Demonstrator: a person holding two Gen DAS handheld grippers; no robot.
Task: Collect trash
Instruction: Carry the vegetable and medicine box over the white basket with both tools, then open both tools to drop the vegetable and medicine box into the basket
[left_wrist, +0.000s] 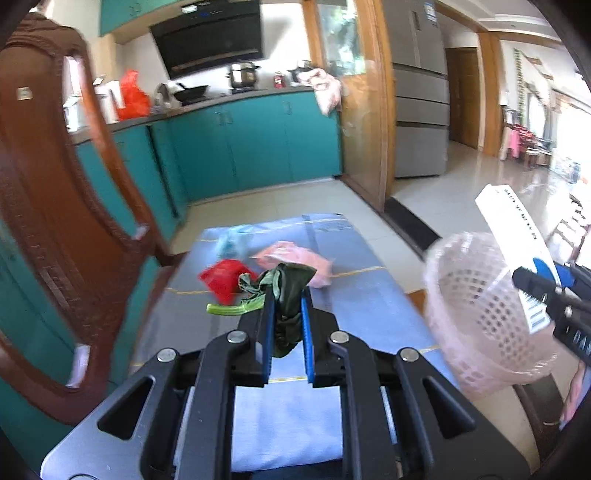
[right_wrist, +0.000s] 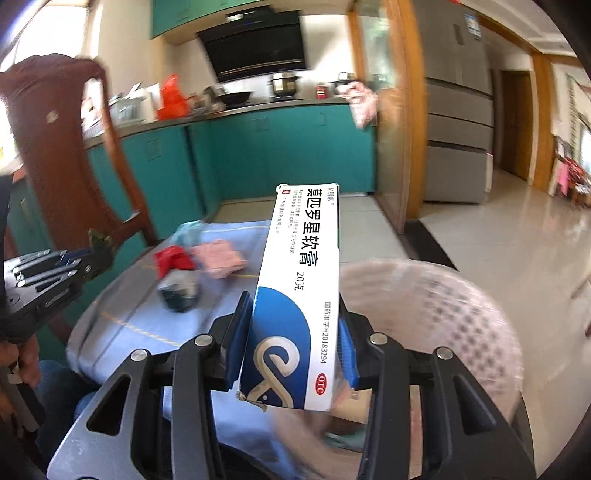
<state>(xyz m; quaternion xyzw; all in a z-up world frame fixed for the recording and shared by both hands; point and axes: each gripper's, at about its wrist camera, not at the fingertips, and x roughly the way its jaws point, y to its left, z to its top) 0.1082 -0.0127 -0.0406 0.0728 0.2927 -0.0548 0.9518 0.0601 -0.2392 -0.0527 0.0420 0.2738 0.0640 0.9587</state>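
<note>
The left gripper (left_wrist: 287, 314) is clamped on a wilted green vegetable scrap (left_wrist: 286, 286) above the blue-clothed table (left_wrist: 369, 302). The right gripper (right_wrist: 293, 334) pinches a white-and-blue ointment box (right_wrist: 299, 291) beside the pink mesh basket (left_wrist: 480, 314) at the table's right edge. Red wrapper (left_wrist: 221, 278) and pink wrapper (left_wrist: 299, 258) lie mid-table.

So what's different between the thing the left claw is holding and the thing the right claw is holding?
The left gripper holds a wilted vegetable scrap: dark green, limp and crumpled, with a pale green stalk sticking out sideways. The right gripper holds an ointment box: white and blue, printed, stiff and straight-edged. The scrap droops between the fingers, while the box stands up long and rigid, its lower corner torn. Both are clamped and lifted above the blue cloth, near the pink basket.
</note>
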